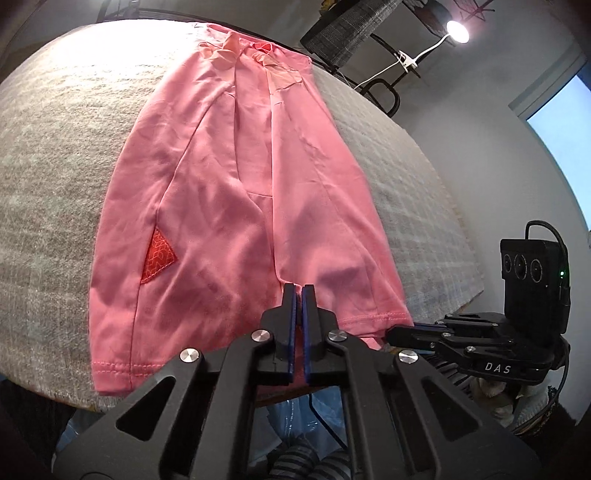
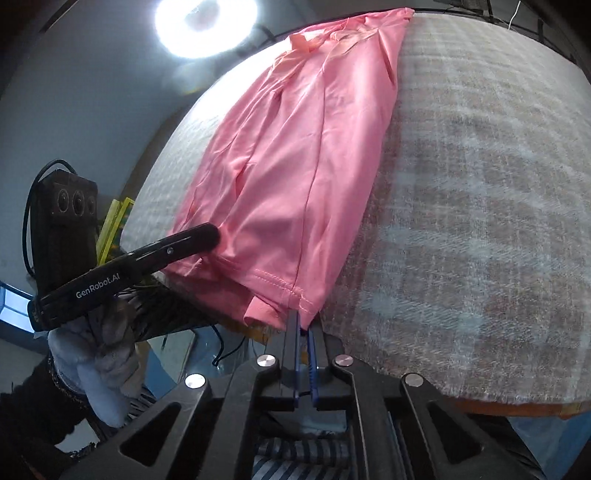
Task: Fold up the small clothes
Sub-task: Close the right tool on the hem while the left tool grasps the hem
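One pink garment (image 1: 236, 192) lies lengthwise on the plaid-covered tabletop (image 1: 48, 177), collar end far, hem at the near edge, sides already folded inward so it reads as a long strip. One orange triangle patch (image 1: 157, 258) shows on its left part

Left claw (image 1: 298, 291) is clenched on the near hem around the middle, fabric looks pinched between the blue pads. Right claw (image 2: 302, 321) is clenched on the hem's near right corner, which hangs just over the tabletop edge; in the left wrist view it comes in low from the right (image 1: 397, 332). One gloved hand (image 2: 99, 350) holds the left tool

Step, as I judge it: both hem points grasped, ready for the crosswise fold. Next move calls for lifting both claws together and carrying the hem toward the far collar end, keeping the two grips level so the strip doesn't skew, then letting go once the edges line up

Count: one garment, two claws, one lamp (image 1: 457, 31), one dark chair (image 1: 354, 29) behind the tabletop
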Demonstrator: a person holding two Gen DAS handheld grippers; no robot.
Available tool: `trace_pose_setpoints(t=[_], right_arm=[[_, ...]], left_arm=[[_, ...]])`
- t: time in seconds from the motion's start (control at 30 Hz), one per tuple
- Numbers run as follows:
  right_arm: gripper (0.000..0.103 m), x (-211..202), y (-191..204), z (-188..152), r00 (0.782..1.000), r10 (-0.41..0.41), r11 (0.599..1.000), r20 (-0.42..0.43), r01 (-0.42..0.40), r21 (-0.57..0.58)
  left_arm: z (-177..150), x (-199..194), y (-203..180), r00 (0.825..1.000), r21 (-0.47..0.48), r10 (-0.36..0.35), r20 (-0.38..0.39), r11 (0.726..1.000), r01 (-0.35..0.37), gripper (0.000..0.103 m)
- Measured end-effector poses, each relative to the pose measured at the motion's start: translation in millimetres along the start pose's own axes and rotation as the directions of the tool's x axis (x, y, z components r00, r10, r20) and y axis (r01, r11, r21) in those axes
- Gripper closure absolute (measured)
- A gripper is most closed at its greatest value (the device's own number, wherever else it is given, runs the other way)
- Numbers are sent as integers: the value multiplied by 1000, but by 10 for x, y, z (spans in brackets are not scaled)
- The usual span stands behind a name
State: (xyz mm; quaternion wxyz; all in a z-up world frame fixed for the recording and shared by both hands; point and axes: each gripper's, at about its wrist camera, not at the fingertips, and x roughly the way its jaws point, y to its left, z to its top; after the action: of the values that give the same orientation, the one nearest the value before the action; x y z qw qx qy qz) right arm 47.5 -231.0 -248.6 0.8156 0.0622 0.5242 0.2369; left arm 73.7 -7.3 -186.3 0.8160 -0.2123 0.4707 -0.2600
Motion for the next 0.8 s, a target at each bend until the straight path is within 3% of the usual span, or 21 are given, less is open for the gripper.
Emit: trace_pose_setpoints(t=[0.2, 0.3, 0.37, 0.4, 0.43, 0.47, 0.57, 0.63, 0.8], right_arm=[[103, -510, -26, -42, 996, -18, 1000, 92, 20, -19], [103, -464, 67, -94, 994, -86, 992, 66, 92, -87], [98, -352, 94, -111, 995, -93, 989, 38, 97, -108], [91, -305, 96, -128, 994, -105, 988, 21, 106, -108], [66, -273, 100, -140, 993, -113, 988, 20, 115, -108], [58, -287, 86, -148, 992, -122, 987, 37, 125, -105], [58, -356, 27, -137, 993, -95, 992, 69, 101, -80], [58, -407, -38, -103, 994, -69, 996, 81, 73, -49], [61, -330, -163, -25, 998, -20, 1000, 55, 19, 21]], left_arm=[[-31, -120, -19, 999, -9, -41, 11, 999, 41, 103], [-54, -82, -58, 1000, 23, -13, 15, 1000, 13, 103], [-58, -72, -77, 1000, 35, -10, 15, 999, 9, 103], [-59, -78, -93, 1000, 51, -1, 13, 999, 0, 103], [-66, -114, -105, 1000, 68, 10, 17, 998, -11, 103], [-72, -165, -109, 1000, 86, 16, 22, 996, -18, 103], [-104, -414, -83, 996, 124, 63, 58, 990, -70, 101], [-115, -605, 16, 986, 125, 130, 105, 982, -143, 100], [-73, -773, 561, 975, -12, 213, 70, 977, -213, 100]])
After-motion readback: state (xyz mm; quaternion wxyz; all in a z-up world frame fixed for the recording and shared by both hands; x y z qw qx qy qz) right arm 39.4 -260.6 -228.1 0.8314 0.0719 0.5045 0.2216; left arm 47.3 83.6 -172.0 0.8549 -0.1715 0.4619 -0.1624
